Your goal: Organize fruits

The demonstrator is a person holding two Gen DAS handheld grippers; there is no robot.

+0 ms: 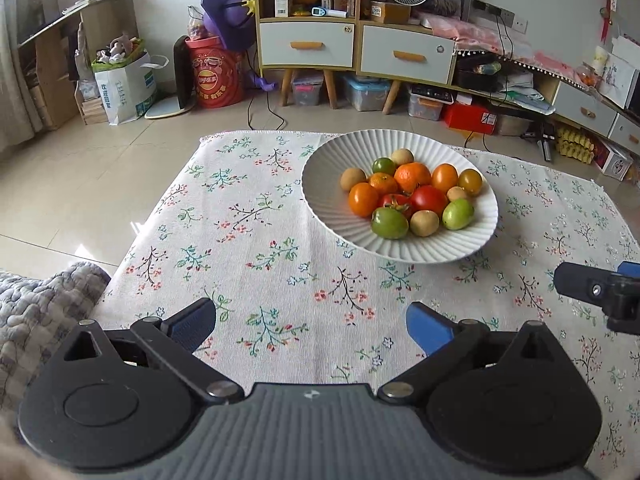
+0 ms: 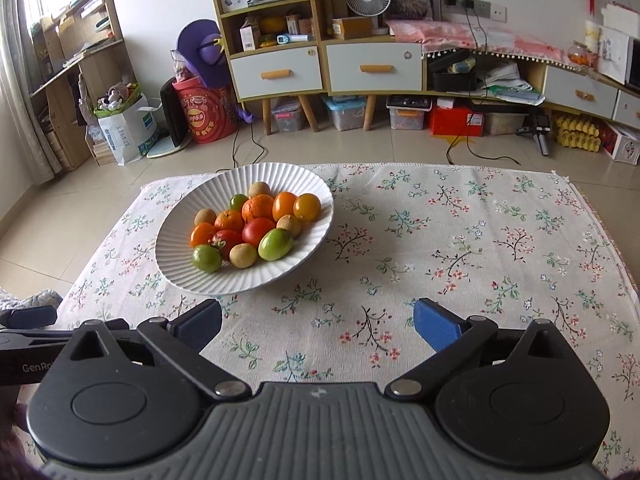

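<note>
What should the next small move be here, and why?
Probably pull both hands back and finish: every fruit in view already sits in the white plate, the floral cloth holds none, and the left gripper and right gripper are open, empty.

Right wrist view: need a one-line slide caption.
Open right tool hovers empty above the floral tablecloth, short of a white ribbed plate piled with mixed fruits.
</note>
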